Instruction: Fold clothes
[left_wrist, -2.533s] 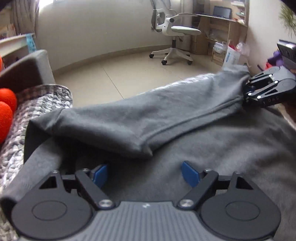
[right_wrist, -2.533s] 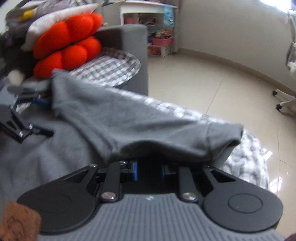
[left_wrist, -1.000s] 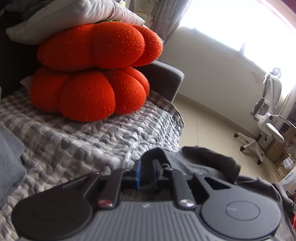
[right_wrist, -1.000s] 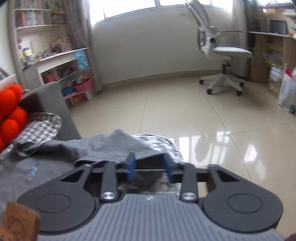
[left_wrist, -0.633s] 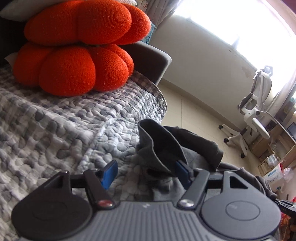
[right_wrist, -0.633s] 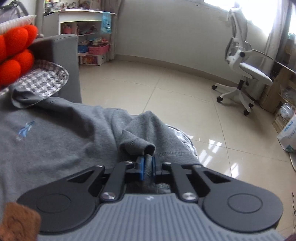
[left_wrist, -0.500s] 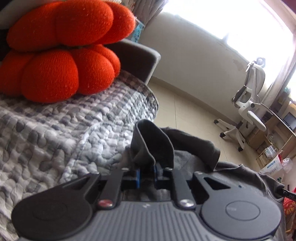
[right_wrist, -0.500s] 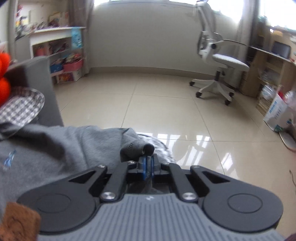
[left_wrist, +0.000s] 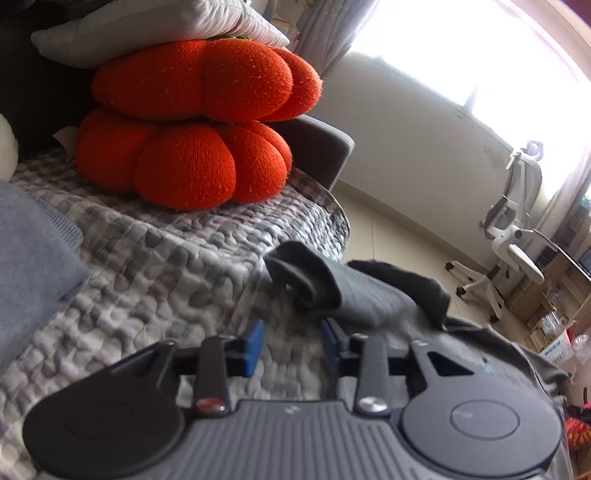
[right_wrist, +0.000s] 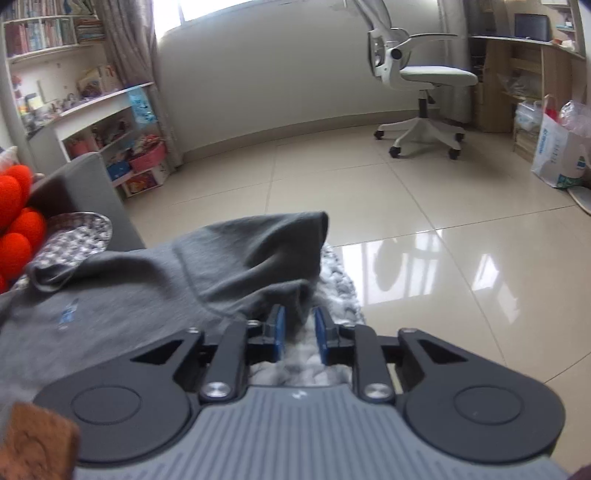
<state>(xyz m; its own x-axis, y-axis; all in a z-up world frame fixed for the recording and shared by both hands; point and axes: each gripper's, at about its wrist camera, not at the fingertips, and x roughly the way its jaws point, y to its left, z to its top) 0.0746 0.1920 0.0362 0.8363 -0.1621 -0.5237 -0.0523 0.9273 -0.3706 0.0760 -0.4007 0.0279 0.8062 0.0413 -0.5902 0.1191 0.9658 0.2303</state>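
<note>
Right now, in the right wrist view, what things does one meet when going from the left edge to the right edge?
Orange cushions → white shelf unit → gray sweatshirt → right gripper, jaws opening with a fold of cloth just ahead of them → white office chair → white bag.

Premises: a private home, a living room doubling as study. Evidence: grey sofa (left_wrist: 314, 147) under a quilted throw (left_wrist: 184, 258), orange cushions (left_wrist: 192, 122), bookshelves (right_wrist: 48, 33), low shelf of toys (right_wrist: 122, 147), swivel chair (right_wrist: 417, 81), desk (right_wrist: 528, 40) with monitor, tiled floor (right_wrist: 406, 206), curtained window (left_wrist: 461, 48).
</note>
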